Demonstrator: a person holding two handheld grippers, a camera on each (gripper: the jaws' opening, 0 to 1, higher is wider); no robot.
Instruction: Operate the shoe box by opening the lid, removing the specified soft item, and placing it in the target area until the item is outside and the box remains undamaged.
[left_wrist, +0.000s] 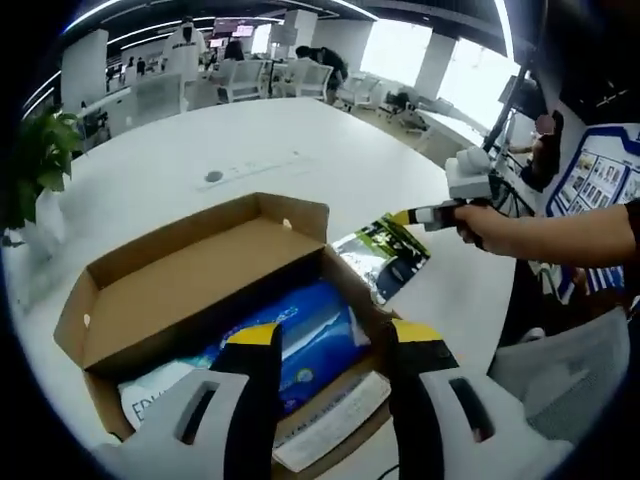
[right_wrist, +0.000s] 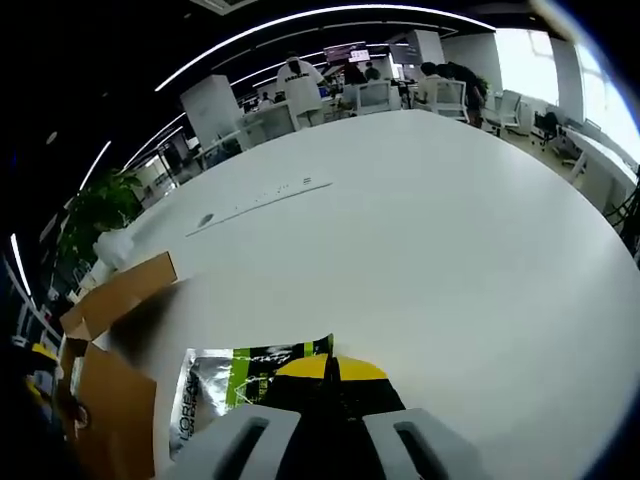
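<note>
i have the right gripper (right_wrist: 330, 372) clenched on the silver and green packet (left_wrist: 383, 255), holding it just beside the open shoe box (left_wrist: 170, 290) over the white table (left_wrist: 300, 140). my left gripper (left_wrist: 330, 345) hangs above the box with its jaws parted and nothing between them, over a blue soft pack (left_wrist: 310, 335) that lies inside. in the right gripper view the packet (right_wrist: 225, 385) runs left from the tips toward the box (right_wrist: 110, 300).

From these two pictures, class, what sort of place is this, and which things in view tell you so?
Most likely an open-plan office: a large white table, rows of desks and chairs behind it, people working at them, and a potted plant at the table's edge.
</note>
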